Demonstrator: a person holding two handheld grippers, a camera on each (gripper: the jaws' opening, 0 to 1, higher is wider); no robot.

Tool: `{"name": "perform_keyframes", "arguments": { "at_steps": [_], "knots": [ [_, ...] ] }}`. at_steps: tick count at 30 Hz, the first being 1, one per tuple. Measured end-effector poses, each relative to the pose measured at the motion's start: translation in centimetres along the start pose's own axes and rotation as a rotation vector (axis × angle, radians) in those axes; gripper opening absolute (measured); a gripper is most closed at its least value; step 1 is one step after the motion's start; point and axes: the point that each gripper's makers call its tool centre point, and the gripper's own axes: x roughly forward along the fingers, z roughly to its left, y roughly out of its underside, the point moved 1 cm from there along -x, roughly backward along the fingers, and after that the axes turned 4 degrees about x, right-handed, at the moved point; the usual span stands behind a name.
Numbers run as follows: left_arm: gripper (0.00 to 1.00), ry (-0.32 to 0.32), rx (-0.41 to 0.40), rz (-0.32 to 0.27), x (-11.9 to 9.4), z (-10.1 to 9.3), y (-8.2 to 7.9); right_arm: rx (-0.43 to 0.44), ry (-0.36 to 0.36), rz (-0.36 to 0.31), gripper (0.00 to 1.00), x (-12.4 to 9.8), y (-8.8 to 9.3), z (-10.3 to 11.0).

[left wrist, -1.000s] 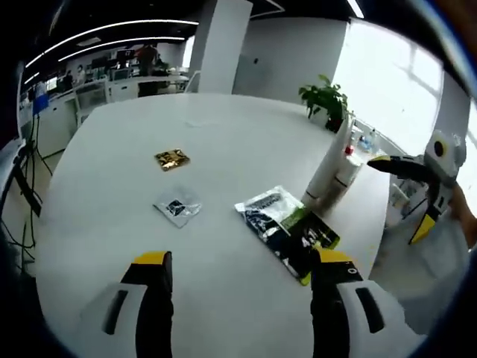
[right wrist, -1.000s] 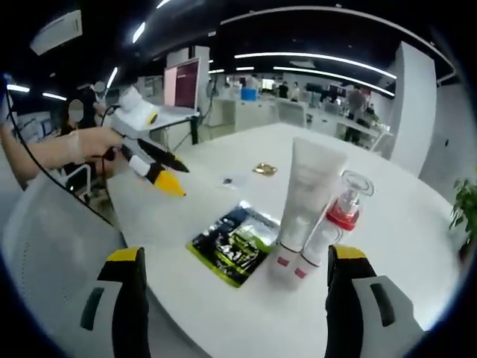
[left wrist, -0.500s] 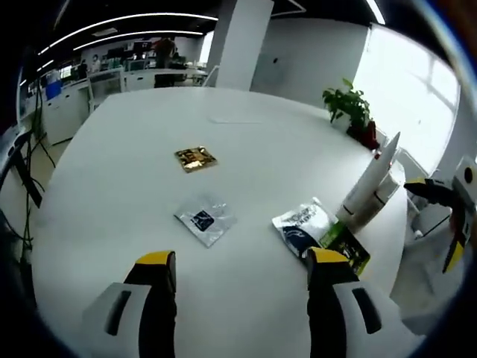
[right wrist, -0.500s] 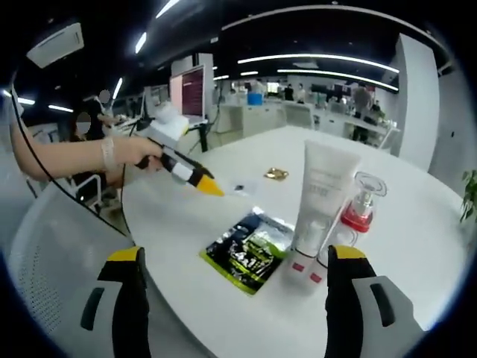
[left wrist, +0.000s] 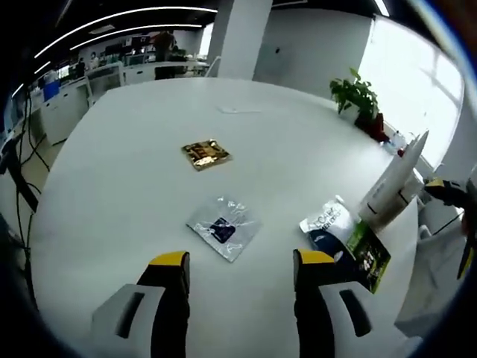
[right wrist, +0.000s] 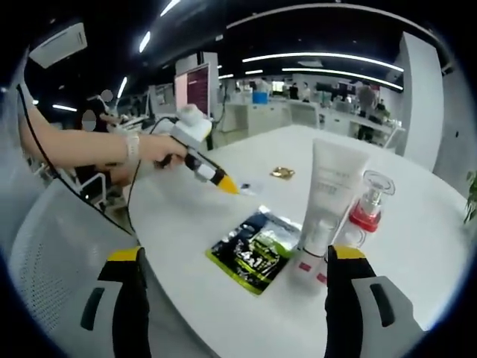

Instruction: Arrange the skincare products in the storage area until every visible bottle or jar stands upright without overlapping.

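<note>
Sachet lies flat just ahead of left claw — jaws apart, empty; pinch its edge. Right claw hangs apart, empty.

Open-plan office: desks, monitor.

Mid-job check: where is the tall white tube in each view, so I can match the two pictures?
Left gripper view: the tall white tube stands at the right edge of the table.
Right gripper view: it stands right of centre, next to a red-collared pump bottle.
Shared landmark: the black-and-green sachet lying flat beside the tube's base.
</note>
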Motion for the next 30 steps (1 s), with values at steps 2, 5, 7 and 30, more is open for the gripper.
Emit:
{"name": "perform_keyframes", "arguments": {
  "at_steps": [2,5,7,30],
  "knots": [
    [0.47,0.011,0.019,0.011,0.3,0.0,0.2,-0.001,0.001,-0.003,0.93,0.0,-0.1,0.0],
    [0.47,0.012,0.031,0.022,0.6,0.0,0.4,-0.019,0.008,0.0,0.93,0.0,0.0,-0.1],
    [0.46,0.011,0.035,0.028,0.8,0.3,0.5,-0.017,0.006,-0.003,0.9,0.0,-0.1,-0.1],
    [0.39,0.021,0.152,0.067,1.6,0.7,0.2,-0.083,-0.076,0.006,0.65,1.5,-1.0,1.1]
  ]
}}
